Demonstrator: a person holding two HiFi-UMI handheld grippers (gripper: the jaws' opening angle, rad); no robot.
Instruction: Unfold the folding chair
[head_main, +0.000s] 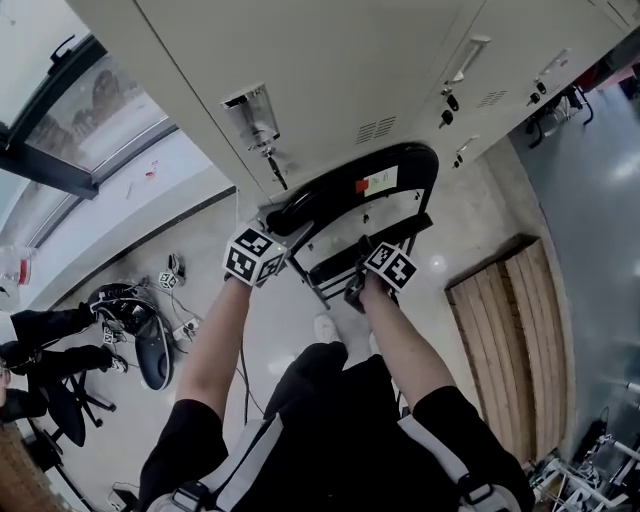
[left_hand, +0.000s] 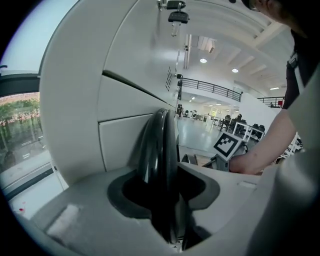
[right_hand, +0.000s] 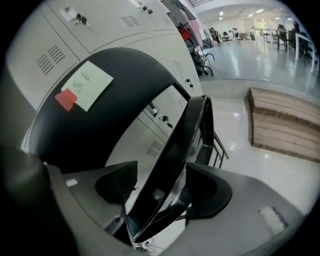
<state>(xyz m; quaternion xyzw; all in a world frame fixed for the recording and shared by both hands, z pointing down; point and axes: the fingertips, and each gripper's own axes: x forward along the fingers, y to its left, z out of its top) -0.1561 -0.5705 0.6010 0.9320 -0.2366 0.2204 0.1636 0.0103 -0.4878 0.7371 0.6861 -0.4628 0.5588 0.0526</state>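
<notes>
The black folding chair (head_main: 400, 165) leans folded against the grey lockers (head_main: 330, 70). My left gripper (head_main: 280, 220) is at the left top corner of its backrest. In the left gripper view the backrest's rim (left_hand: 160, 145) stands edge-on between the jaws of that gripper (left_hand: 162, 195), with both dark pads against it. My right gripper (head_main: 358, 270) is lower, at the seat. In the right gripper view the seat's edge (right_hand: 185, 145) runs slantwise through the jaws of that gripper (right_hand: 160, 192), with a gap showing at the left pad. A pale note with a red tab (right_hand: 87, 85) is stuck on the backrest.
A low wooden bench (head_main: 510, 330) stands on the floor to the right of the chair. A tipped black office chair (head_main: 150, 345) and some cables lie at the left, under a window (head_main: 90, 120). Keys hang from the locker doors (head_main: 450, 100).
</notes>
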